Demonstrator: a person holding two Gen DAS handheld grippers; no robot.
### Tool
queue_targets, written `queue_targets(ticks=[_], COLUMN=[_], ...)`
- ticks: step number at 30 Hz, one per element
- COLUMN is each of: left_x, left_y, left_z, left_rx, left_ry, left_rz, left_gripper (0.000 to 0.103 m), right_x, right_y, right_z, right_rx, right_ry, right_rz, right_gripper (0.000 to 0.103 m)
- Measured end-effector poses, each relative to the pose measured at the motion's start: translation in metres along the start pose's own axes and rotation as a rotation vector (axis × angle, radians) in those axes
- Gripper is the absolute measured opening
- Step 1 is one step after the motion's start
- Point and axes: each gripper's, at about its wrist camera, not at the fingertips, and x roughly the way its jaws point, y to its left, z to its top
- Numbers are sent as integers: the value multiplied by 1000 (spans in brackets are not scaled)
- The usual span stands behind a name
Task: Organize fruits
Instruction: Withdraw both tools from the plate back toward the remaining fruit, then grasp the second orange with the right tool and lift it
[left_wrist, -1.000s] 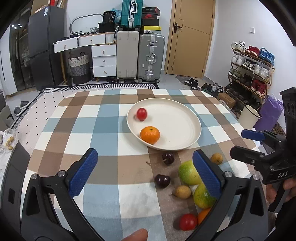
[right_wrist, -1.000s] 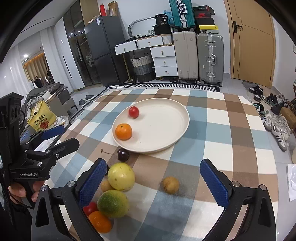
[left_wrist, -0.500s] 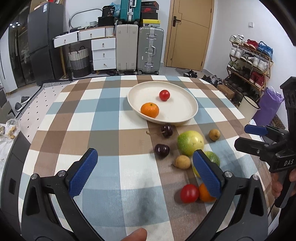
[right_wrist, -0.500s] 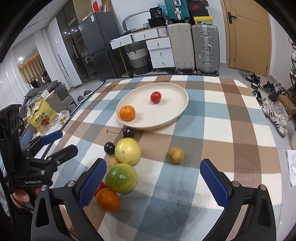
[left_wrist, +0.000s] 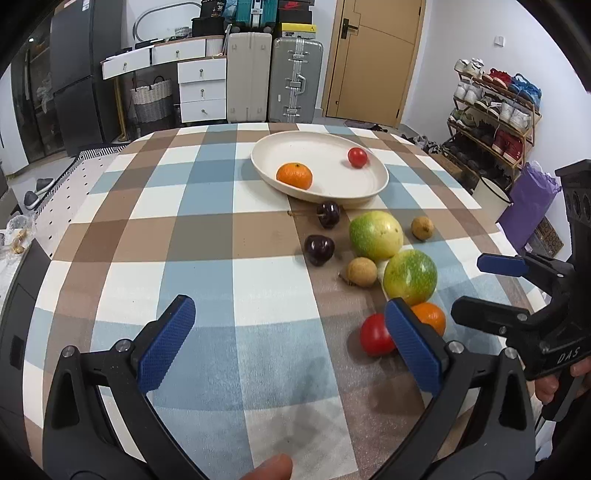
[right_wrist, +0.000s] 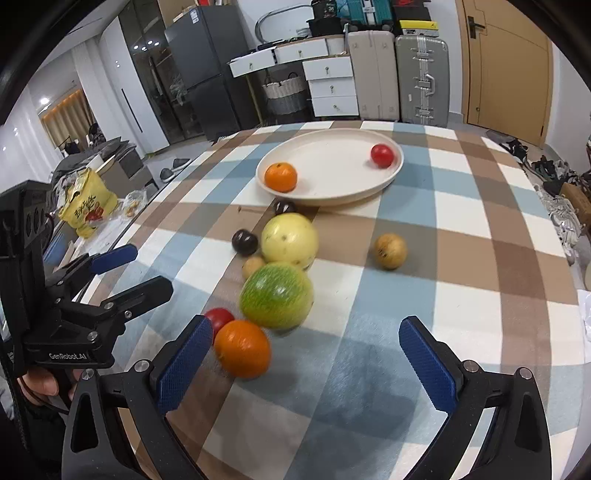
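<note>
Red tomato (left_wrist: 375, 335) half hidden behind left gripper (left_wrist: 290, 347), orange (left_wrist: 430, 318) too

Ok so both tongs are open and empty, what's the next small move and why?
Probably ease the right tongs forward and slightly left around the loose orange. It lies nearest them on the tablecloth, clear of the green fruit, while the plate holds only two fruits.
</note>
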Motion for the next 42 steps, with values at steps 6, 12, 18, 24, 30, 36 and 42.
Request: queue_targets(ticks=[6,12,18,24,30,36,42], left_x=[3,5,9,11,14,20,26], left_y=[0,3,6,6,3,1,-6], left_z=[-8,-14,-19,-21,-22,-23,-24], left_rx=[3,-11,-24,-28,-23,-23,-14], left_ry=[19,36,50,55,62,75,93], left_rz=[-2,4,8,9,7,-2,-27], left_gripper=[102,102,102,102,102,102,102], right_x=[12,21,28,28,27,19,8], right_y=[11,20,26,34,37,38,31], right_z=[-12,-19,-22,-22,-26,-32,-31], right_rx=[-23,-50,-68,-102,-114,-126,-94], right_ry=[43,60,75,64,56,27,1], right_rz=[8,-3,21,48,89,119,128], right_gripper=[102,101,86,70,42,39,39])
